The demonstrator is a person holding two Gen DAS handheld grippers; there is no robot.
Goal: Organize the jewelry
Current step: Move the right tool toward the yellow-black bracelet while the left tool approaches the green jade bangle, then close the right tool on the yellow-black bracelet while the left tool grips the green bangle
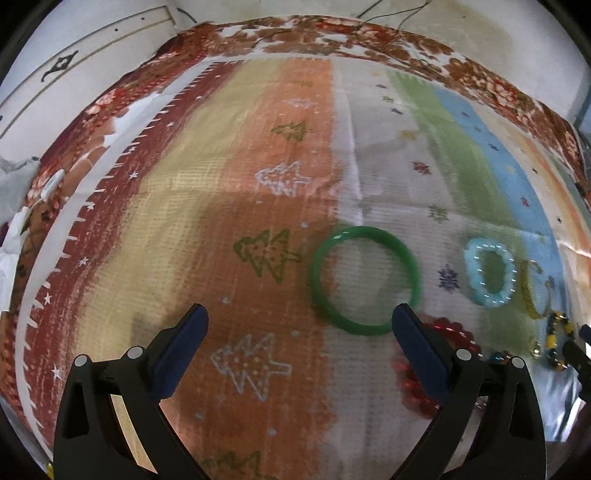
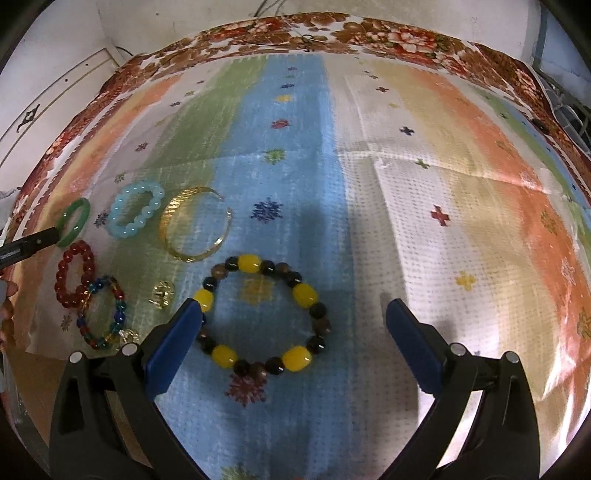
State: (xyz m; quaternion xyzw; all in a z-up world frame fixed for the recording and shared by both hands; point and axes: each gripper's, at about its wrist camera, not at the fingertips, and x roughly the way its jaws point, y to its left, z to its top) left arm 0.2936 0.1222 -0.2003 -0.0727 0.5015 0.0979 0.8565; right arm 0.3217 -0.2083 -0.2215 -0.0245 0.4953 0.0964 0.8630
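Observation:
A green bangle (image 1: 364, 280) lies flat on the striped cloth just ahead of my open left gripper (image 1: 301, 317), near its right finger; it also shows in the right wrist view (image 2: 75, 221). A yellow-and-dark beaded bracelet (image 2: 264, 314) lies between the fingers of my open right gripper (image 2: 293, 314), nearer the left finger. A light-blue beaded bracelet (image 2: 136, 211), a gold cuff (image 2: 195, 225), a red beaded bracelet (image 2: 74, 275), a multicoloured beaded bracelet (image 2: 101, 314) and a small gold ring (image 2: 161, 294) lie to its left. Both grippers are empty.
The striped cloth (image 2: 406, 184) covers a table with a floral cover (image 2: 369, 33) under it. White walls and a white panel (image 1: 74, 74) stand behind. Part of the left gripper's finger (image 2: 26, 245) reaches in at the right view's left edge.

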